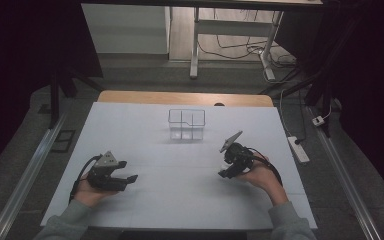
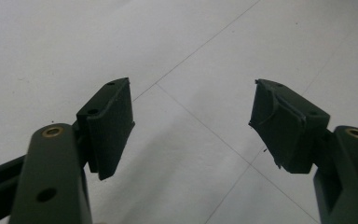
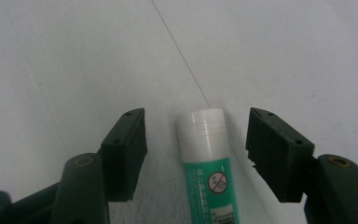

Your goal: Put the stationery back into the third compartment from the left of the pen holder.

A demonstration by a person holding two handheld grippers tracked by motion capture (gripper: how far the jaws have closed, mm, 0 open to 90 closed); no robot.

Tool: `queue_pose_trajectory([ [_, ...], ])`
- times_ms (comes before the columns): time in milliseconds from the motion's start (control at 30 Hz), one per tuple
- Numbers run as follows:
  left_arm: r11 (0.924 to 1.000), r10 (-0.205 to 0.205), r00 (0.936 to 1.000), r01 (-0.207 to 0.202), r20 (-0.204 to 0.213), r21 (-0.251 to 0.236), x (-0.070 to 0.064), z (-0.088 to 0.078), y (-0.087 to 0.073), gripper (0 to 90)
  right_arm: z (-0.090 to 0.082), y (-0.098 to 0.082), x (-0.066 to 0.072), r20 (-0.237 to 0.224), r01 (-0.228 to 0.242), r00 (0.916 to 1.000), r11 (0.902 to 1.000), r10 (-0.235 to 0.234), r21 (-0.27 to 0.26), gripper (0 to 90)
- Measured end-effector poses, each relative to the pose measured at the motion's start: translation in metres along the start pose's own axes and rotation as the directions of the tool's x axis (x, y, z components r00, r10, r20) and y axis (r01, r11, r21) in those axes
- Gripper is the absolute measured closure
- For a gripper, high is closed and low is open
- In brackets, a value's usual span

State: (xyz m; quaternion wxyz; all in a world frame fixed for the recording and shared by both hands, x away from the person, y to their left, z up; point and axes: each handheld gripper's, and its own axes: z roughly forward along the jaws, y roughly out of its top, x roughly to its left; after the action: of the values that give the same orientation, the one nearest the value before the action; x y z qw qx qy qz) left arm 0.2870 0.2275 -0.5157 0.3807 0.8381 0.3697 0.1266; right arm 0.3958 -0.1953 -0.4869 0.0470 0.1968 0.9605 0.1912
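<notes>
Straddling the green glue stick [image 3: 208, 165] lying on the white table [image 1: 180, 200] at the near right, the released right gripper [image 3: 196, 147] should centre before closing, while the left gripper [image 2: 191, 126] waits released, near left.

Running off the bottom edge of the right gripper view: lower body of the green glue stick [image 3: 209, 182], with its small printed label too blurred to read. Hiding that stick in the high view: the right gripper [image 1: 228, 170]. Blending into the white table [image 1: 145, 200]: thin walls of the clear divided box [image 1: 186, 124].
</notes>
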Motion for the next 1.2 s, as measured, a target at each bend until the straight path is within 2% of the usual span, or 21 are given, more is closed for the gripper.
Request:
queue_pose_trajectory([
  [167, 1.0000, 0.007, 0.9999, -0.007, -0.012, 0.005, 0.000, 0.001, 0.000, 29.2, 0.009, 0.002, 0.003, 0.016, 0.019, 0.9997, 0.9982, -0.020, 0.057, 46.6],
  [200, 0.9999, 0.009, 0.9999, -0.009, -0.013, 0.006, 0.000, 0.001, 0.000, 29.2, 0.011, 0.002, 0.004, 0.026, 0.039, 0.9988, 0.9965, -0.041, 0.074, 52.3],
  [233, 0.9999, 0.010, 0.9999, -0.010, -0.014, 0.007, -0.001, 0.001, 0.000, 29.2, 0.011, 0.002, 0.004, 0.026, 0.039, 0.9988, 0.9965, -0.041, 0.074, 52.3],
  [267, 0.9999, 0.013, 0.9998, -0.013, -0.016, 0.008, -0.001, 0.001, -0.001, 29.2, 0.011, 0.002, 0.005, 0.038, 0.043, 0.9982, 0.9965, -0.046, 0.072, 60.4],
  [300, 0.9999, 0.013, 0.9998, -0.013, -0.016, 0.008, -0.001, 0.001, -0.001, 29.2, 0.011, 0.002, 0.005, 0.038, 0.043, 0.9982, 0.9965, -0.046, 0.072, 60.4],
  [333, 0.9999, 0.014, 0.9998, -0.014, -0.017, 0.009, -0.001, 0.001, -0.001, 29.2, 0.009, 0.002, 0.006, 0.062, 0.055, 0.9963, 0.9957, -0.059, 0.075, 62.3],
  [533, 0.9998, 0.017, 0.9995, -0.017, -0.026, 0.008, -0.001, 0.000, -0.001, 29.3, 0.006, 0.001, 0.006, 0.071, 0.064, 0.9951, 0.9957, -0.069, 0.067, 64.3],
  [567, 0.9998, 0.017, 0.9995, -0.016, -0.026, 0.008, -0.001, 0.000, -0.001, 29.3, 0.004, 0.001, 0.006, 0.069, 0.053, 0.9960, 0.9970, -0.056, 0.056, 64.3],
  [600, 0.9998, 0.016, 0.9995, -0.016, -0.026, 0.008, -0.001, 0.000, -0.001, 29.3, -0.003, 0.001, 0.006, 0.076, 0.036, 0.9964, 0.9992, -0.037, 0.017, 64.3],
  [633, 0.9998, 0.016, 0.9995, -0.016, -0.026, 0.007, 0.000, 0.000, -0.001, 29.3, -0.003, 0.001, 0.006, 0.076, 0.036, 0.9964, 0.9992, -0.037, 0.017, 64.3],
  [700, 0.9999, 0.016, 0.9995, -0.015, -0.026, 0.008, 0.000, 0.000, -0.001, 29.4, -0.010, 0.000, 0.005, 0.083, 0.014, 0.9965, 0.9996, -0.012, -0.025, 64.4],
  [733, 0.9999, 0.016, 0.9995, -0.015, -0.026, 0.008, 0.000, 0.000, -0.001, 29.4, -0.018, -0.001, 0.004, 0.076, -0.008, 0.9970, 0.9973, 0.014, -0.073, 64.4],
  [767, 0.9999, 0.016, 0.9995, -0.015, -0.026, 0.008, 0.000, 0.000, -0.001, 29.4, -0.021, -0.001, 0.003, 0.071, -0.011, 0.9973, 0.9951, 0.018, -0.098, 64.3],
  [833, 0.9998, 0.017, 0.9996, -0.016, -0.025, 0.010, 0.000, 0.000, -0.001, 29.4, -0.029, -0.001, 0.003, 0.057, -0.023, 0.9979, 0.9895, 0.031, -0.143, 64.3],
  [867, 0.9998, 0.017, 0.9996, -0.016, -0.025, 0.010, 0.000, 0.000, -0.001, 29.4, -0.029, -0.001, 0.003, 0.057, -0.023, 0.9979, 0.9895, 0.031, -0.143, 64.3],
  [900, 0.9998, 0.018, 0.9995, -0.018, -0.025, 0.011, 0.000, 0.001, -0.001, 29.4, -0.036, -0.002, 0.002, 0.050, -0.036, 0.9977, 0.9799, 0.046, -0.196, 64.3],
  [933, 0.9998, 0.018, 0.9995, -0.018, -0.025, 0.011, 0.000, 0.001, -0.001, 29.4, -0.040, -0.002, 0.002, 0.043, -0.051, 0.9971, 0.9743, 0.062, -0.219, 64.3],
  [967, 0.9998, 0.017, 0.9995, -0.017, -0.025, 0.011, 0.000, 0.001, -0.001, 29.4, -0.040, -0.002, 0.002, 0.043, -0.051, 0.9971, 0.9743, 0.062, -0.219, 64.3],
  [1067, 0.9999, 0.013, 0.9996, -0.012, -0.026, 0.009, 0.000, 0.000, -0.001, 29.4, -0.048, -0.003, 0.001, 0.036, -0.065, 0.9963, 0.9573, 0.078, -0.282, 64.3],
  [1200, 0.9999, 0.012, 0.9996, -0.011, -0.026, 0.006, 0.000, 0.000, -0.001, 29.4, -0.052, -0.005, 0.001, 0.064, -0.082, 0.9922, 0.9463, 0.107, -0.313, 64.3],
])
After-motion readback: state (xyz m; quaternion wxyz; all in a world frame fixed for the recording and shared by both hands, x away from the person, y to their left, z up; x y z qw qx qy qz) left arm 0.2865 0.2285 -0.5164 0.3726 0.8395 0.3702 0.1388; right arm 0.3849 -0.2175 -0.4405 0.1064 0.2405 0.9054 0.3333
